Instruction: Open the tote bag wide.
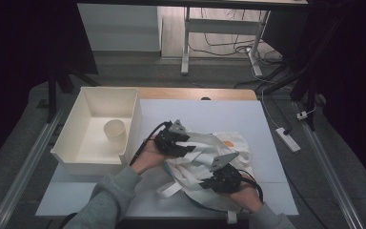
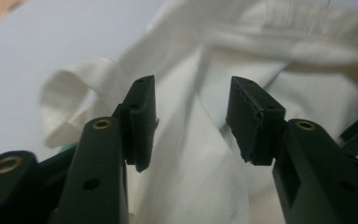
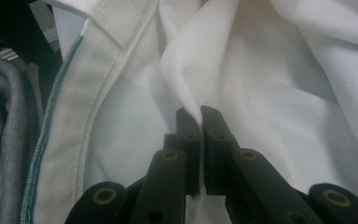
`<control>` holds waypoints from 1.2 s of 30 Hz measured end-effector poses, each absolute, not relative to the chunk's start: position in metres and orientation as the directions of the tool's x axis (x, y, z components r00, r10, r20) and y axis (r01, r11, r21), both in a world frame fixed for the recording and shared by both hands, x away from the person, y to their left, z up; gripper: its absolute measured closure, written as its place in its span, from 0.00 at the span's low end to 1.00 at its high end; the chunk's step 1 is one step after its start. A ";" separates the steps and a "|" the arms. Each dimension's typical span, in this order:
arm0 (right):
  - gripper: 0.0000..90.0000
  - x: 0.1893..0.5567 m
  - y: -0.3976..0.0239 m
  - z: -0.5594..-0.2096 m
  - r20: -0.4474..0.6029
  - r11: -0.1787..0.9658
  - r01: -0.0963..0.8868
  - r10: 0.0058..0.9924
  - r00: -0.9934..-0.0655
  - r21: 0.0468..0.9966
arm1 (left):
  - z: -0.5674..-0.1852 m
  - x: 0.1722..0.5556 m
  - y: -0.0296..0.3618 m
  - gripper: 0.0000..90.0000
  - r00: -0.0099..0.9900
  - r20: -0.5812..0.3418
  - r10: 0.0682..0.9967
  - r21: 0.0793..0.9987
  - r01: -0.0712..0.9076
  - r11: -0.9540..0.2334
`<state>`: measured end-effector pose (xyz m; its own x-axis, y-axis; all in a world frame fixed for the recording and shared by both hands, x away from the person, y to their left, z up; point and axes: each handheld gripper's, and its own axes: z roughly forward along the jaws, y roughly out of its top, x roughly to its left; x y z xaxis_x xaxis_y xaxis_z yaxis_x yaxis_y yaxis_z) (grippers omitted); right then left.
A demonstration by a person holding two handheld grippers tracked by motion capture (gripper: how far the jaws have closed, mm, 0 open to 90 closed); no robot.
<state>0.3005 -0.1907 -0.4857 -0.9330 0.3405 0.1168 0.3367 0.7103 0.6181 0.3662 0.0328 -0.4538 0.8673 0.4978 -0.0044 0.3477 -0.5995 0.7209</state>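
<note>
Tabletop (image 1: 209,112) with pale sheet cover, largest item on it the white bin (image 1: 86,112) at the left edge, a paper cup (image 1: 115,132) standing inside near its right wall. White cloth bag (image 1: 228,143) lies crumpled right of centre, reaching toward the near edge, straps trailing at the near side; a teal-edged item peeks from under it, can't tell what. Looks like bag handling, folding or opening up, still early to mid: fabric is bunched, nothing flat or squared yet, so most of the work seems left. Right gripper (image 3: 200,114) sits at the near-right part of the bag, jaws together, clamped on a raised fold of the white fabric. Left gripper (image 2: 191,116) sits at the bag's left side close to the bin, jaws apart about halfway, cloth behind them but pads not pressing on it. Room: far half of the tabletop and the far-right corner are bare, good for spreading. Left side is tight, bin wall near the left hand (image 1: 147,157). Near edge is close under the bag, overhang risk.
</note>
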 end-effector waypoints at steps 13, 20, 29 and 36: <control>0.97 0.299 -0.189 -0.485 0.091 0.716 0.319 0.339 -0.936 0.620 | -0.481 0.378 0.017 0.55 0.844 0.058 0.533 0.638 0.379 -0.670; 0.97 0.297 -0.187 -0.482 0.071 0.712 0.308 0.342 -0.937 0.631 | -0.492 0.383 0.015 0.79 0.835 0.061 0.547 0.633 0.391 -0.668; 0.99 0.279 -0.178 -0.466 0.045 0.737 0.228 0.260 -0.965 0.636 | -0.473 0.383 0.031 0.97 0.781 0.051 0.622 0.744 0.386 -0.545; 0.99 0.259 -0.174 -0.463 0.063 0.780 0.168 0.164 -0.985 0.602 | -0.468 0.394 0.057 0.97 0.751 -0.027 0.659 0.763 0.442 -0.472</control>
